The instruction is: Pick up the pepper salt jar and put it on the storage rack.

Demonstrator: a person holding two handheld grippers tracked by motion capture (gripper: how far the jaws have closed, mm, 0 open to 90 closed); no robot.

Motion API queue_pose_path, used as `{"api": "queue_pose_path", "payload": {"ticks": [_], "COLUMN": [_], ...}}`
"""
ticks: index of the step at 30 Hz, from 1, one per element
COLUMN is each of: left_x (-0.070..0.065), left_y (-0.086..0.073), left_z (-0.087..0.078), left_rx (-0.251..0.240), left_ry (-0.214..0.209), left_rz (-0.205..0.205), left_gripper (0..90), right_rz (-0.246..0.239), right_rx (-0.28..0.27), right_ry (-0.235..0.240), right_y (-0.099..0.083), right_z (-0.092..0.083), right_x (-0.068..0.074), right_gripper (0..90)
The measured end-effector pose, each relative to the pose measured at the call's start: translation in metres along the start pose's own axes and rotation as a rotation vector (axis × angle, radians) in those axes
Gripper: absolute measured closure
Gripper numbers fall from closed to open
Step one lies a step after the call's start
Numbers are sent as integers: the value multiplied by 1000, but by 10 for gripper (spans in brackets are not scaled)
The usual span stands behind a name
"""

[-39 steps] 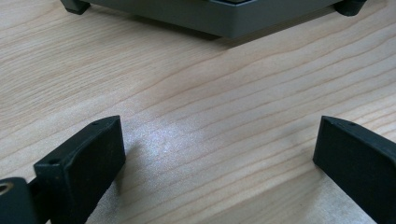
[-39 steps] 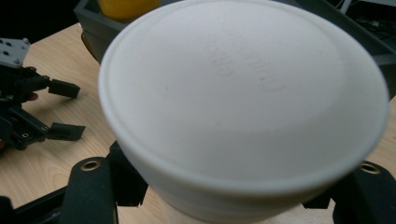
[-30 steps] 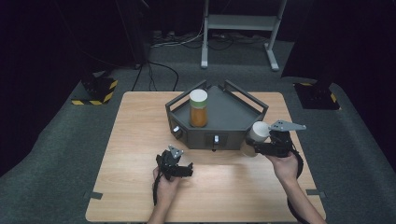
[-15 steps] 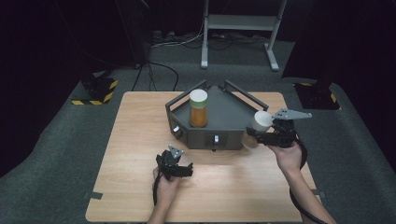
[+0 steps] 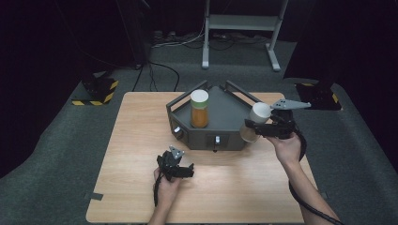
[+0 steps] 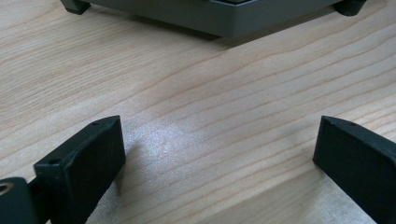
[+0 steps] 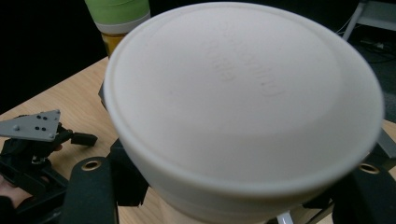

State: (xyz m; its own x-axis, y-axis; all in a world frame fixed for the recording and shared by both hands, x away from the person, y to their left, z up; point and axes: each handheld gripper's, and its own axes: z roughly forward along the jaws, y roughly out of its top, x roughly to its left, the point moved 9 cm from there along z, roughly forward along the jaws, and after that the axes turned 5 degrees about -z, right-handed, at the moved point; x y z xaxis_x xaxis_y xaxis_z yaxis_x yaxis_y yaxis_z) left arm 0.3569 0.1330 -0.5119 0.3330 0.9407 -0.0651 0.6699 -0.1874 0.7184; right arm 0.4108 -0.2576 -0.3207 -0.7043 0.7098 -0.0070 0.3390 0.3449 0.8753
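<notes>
High view, right gripper: the right gripper (image 5: 253,129) is clamped on a white-lidded jar (image 5: 256,121), tilted and held in the air at the right front corner of the grey tray (image 5: 227,110).
High view, tray: a dark grey wedge-shaped tray with raised rails sits mid-table; an orange jar with a pale green lid (image 5: 199,108) stands upright inside it, towards its left side.
High view, left gripper: the left gripper (image 5: 180,169) rests low on the wooden table (image 5: 136,140), in front of the tray and well apart from both jars.

Left gripper view, jaws: wide apart with bare wood between them, holding nothing; the tray's front edge (image 6: 224,18) lies ahead.

Right gripper view, jar: the white lid (image 7: 243,98) sits right up against the camera, the black jaws pinching the jar's body below it; the green lid (image 7: 119,11) of the standing jar shows behind, and the left gripper (image 7: 35,140) lies farther off on the table.

Risk, grip: the hold appears to be low on a smooth round body, so the tilted jar could slide or pivot out.
Risk, tray: carried inward too low, its base could catch the rail, or it could knock the standing jar over.
</notes>
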Motion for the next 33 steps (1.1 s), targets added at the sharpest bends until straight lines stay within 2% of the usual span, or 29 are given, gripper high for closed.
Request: {"api": "queue_pose_path", "payload": {"ticks": [16, 33], "left_x": [0, 0], "left_y": [0, 0], "left_z": [0, 0], "left_rx": [0, 0], "left_ry": [-1, -1], "left_rz": [0, 0], "left_gripper": [24, 24], "right_rz": [13, 3], "right_rx": [36, 87], "right_ry": [-26, -70], "right_y": [20, 42], "right_z": [23, 56], "right_x": [-7, -4], "right_gripper": [345, 345]}}
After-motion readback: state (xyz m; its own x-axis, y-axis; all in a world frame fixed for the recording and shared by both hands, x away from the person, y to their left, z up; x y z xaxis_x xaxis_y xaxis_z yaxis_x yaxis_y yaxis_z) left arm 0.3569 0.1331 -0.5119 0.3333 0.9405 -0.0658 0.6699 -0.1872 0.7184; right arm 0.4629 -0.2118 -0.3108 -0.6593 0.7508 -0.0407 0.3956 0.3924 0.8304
